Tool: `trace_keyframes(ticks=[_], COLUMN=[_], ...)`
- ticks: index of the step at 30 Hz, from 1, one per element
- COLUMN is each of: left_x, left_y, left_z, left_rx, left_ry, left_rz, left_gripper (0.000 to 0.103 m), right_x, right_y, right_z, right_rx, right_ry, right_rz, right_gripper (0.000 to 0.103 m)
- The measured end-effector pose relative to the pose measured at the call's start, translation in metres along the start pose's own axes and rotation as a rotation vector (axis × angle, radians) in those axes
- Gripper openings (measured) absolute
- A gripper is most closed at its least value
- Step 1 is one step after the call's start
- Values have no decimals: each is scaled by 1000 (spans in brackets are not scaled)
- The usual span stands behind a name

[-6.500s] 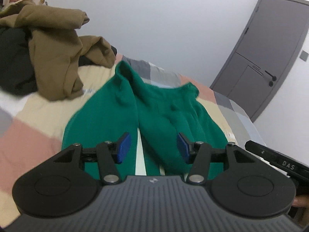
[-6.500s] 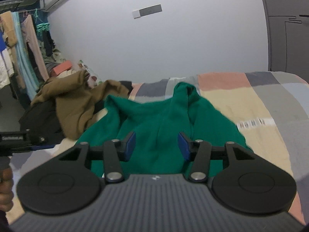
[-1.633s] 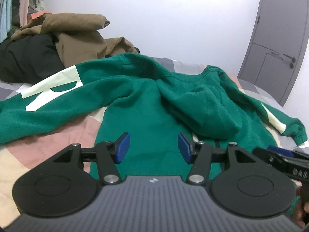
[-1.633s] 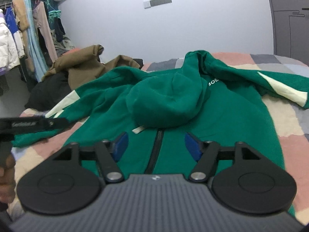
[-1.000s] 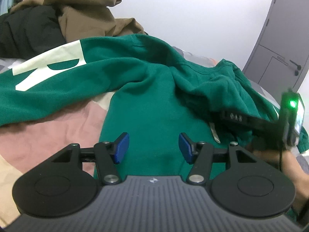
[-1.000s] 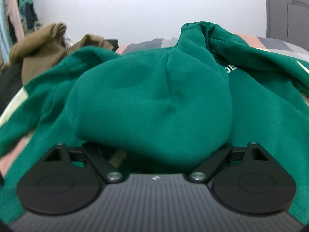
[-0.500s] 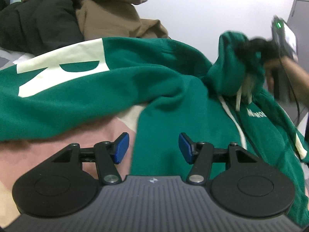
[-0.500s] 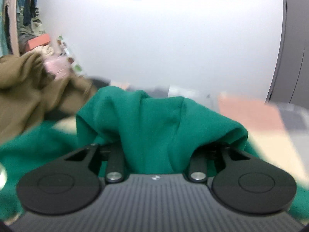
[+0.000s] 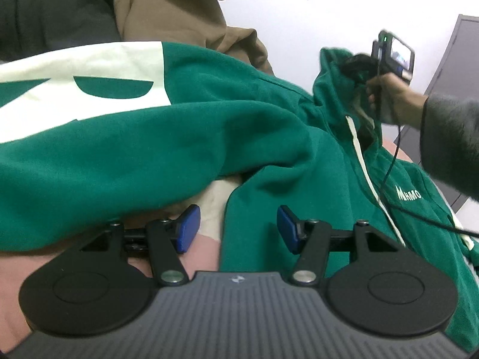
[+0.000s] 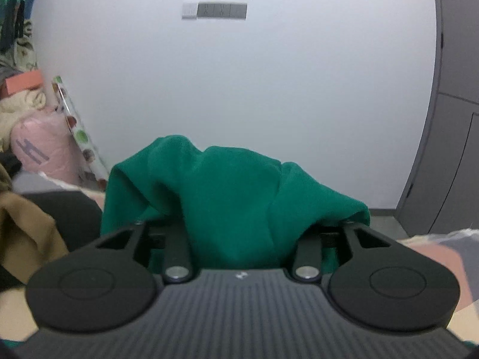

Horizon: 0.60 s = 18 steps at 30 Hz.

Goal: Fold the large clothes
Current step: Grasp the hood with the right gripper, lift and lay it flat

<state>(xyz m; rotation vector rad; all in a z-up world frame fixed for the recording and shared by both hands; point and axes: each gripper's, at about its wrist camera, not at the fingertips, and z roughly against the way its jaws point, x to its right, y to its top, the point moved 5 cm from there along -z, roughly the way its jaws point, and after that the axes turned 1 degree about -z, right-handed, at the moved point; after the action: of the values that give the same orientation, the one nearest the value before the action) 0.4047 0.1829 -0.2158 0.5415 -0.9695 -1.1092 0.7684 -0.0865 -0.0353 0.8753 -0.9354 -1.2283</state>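
Observation:
A large green hoodie (image 9: 209, 125) with a cream patch on its sleeve lies spread on the bed. My left gripper (image 9: 235, 227) is open and empty, low over the hoodie's side edge where the sleeve meets the body. My right gripper (image 9: 359, 68) shows in the left wrist view at the far right, holding the green hood (image 10: 233, 197) lifted above the collar. In the right wrist view the hood drapes over the fingers and hides the pads. A cream drawstring (image 9: 363, 161) hangs down the chest.
A brown garment (image 9: 179, 9) and a black garment (image 9: 54, 9) are piled at the back left of the bed. The patchwork bedcover (image 9: 215, 197) shows under the hoodie. A grey door (image 10: 455, 119) and a white wall stand behind. Pink bags (image 10: 42, 149) lie at the left.
My right gripper closed on the hood and lifted it up and back off the hoodie's chest. My left gripper moved lower and closer to the hoodie's side, still open.

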Motion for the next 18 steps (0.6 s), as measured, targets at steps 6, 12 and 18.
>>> trace_keyframes(ticks=[6, 12, 18], left_x=[-1, 11, 31], left_y=[0, -2, -5], left_z=[3, 13, 43], left_rx=[6, -29, -39], left_ry=[-12, 13, -19], left_rz=[7, -37, -58], left_gripper=[62, 63, 63], right_x=[14, 20, 43], right_y=[-28, -47, -77], right_z=[21, 77, 169], right_rx=[2, -40, -79], right_ry=[63, 104, 116], right_rz=[-83, -73, -156], right_gripper=[82, 82, 82])
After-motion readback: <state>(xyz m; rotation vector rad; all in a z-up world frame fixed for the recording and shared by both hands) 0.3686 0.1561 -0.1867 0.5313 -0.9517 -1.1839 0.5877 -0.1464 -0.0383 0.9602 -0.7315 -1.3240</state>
